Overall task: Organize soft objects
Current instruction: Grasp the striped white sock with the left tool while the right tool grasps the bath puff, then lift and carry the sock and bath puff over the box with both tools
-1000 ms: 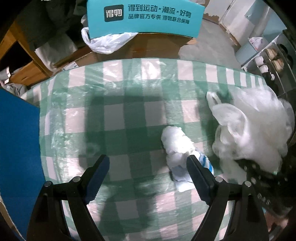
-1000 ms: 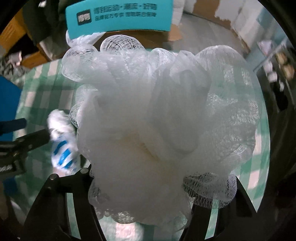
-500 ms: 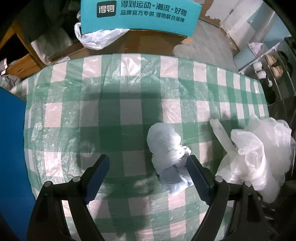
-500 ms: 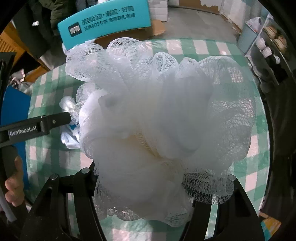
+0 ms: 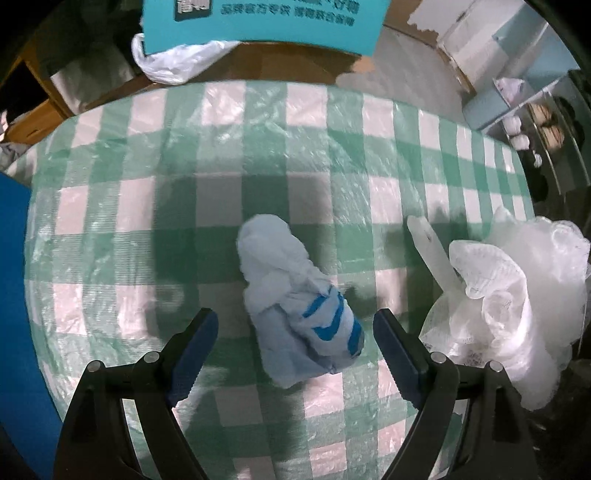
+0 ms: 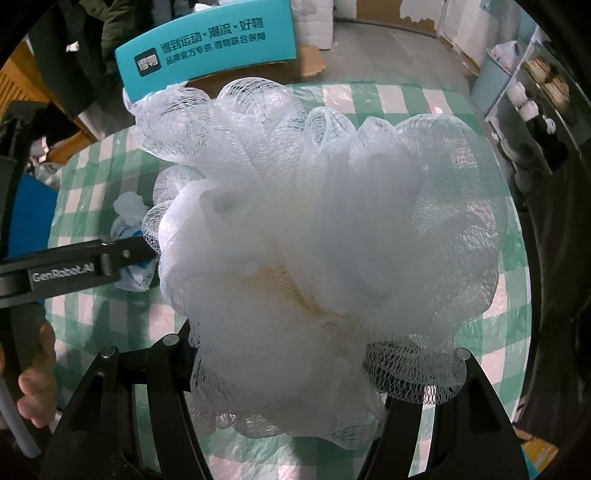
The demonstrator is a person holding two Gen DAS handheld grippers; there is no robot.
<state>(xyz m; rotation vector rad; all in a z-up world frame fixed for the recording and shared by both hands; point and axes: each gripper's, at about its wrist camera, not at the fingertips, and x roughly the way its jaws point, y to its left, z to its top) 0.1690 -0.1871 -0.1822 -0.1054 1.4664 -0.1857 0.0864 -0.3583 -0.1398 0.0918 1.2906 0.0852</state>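
A rolled white sock bundle with blue stripes (image 5: 299, 302) lies on the green-and-white checked tablecloth (image 5: 147, 229). My left gripper (image 5: 295, 332) is open, its fingers on either side of the bundle's near end, not touching it. My right gripper (image 6: 288, 354) is shut on a big white mesh bath pouf (image 6: 317, 236), which fills the right wrist view and hides its fingertips. The pouf also shows at the right in the left wrist view (image 5: 517, 299). The sock bundle (image 6: 129, 229) shows left of the pouf, behind the left gripper's finger (image 6: 74, 266).
A teal box with white lettering (image 5: 258, 18) and a white plastic bag (image 5: 177, 62) stand beyond the table's far edge. A blue surface (image 5: 14, 295) borders the table on the left. A shelf with small items (image 5: 535, 122) is at the far right.
My left gripper has moved right and forward, so the sock bundle now lies centred between its open fingers. The right gripper has drawn back and lifted with the pouf.
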